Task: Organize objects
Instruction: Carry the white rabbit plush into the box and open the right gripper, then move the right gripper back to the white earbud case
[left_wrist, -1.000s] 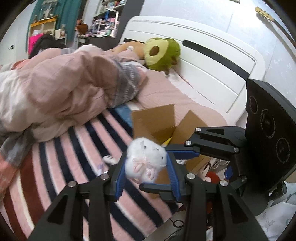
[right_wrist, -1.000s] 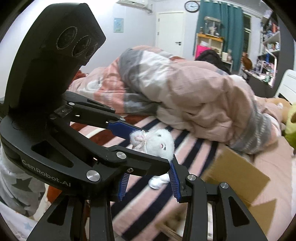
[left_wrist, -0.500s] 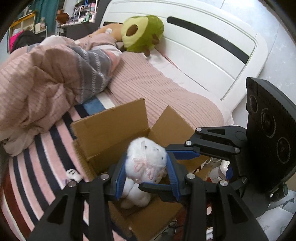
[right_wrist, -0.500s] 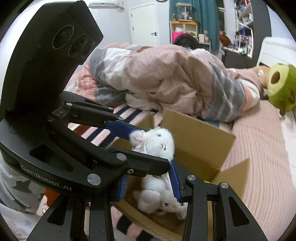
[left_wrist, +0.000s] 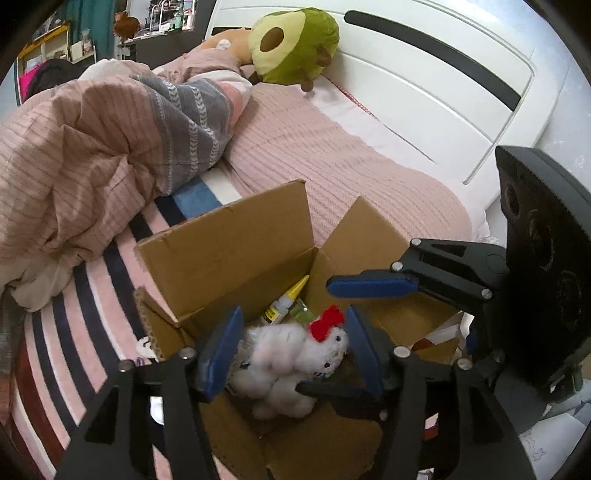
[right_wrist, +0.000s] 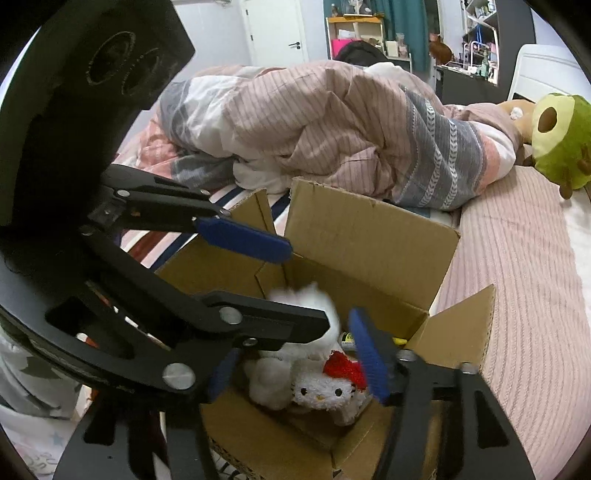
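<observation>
Left wrist view: both my grippers, left gripper (left_wrist: 291, 343) and right gripper (right_wrist: 295, 354), just opened, holding nothing. White plush (left_wrist: 273, 354) drops below my fingertips into box (left_wrist: 229, 243). Lift straight out, clear of the flaps.

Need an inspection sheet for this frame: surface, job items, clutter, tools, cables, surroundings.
Surface: bed with striped sheet and pink ribbed cover.
Job's things: open cardboard box; inside, white plush cat with red bow, another white plush blurred above it, yellow-tipped glue bottle.
Clutter: small white item on the sheet beside the box.
Tools: left tool open, jaws just opened, white plush between them, pads clear; right tool open, just opened.
Cables: nothing seen.
Surroundings: bunched duvet, avocado plush, white headboard, shelves, door.
</observation>
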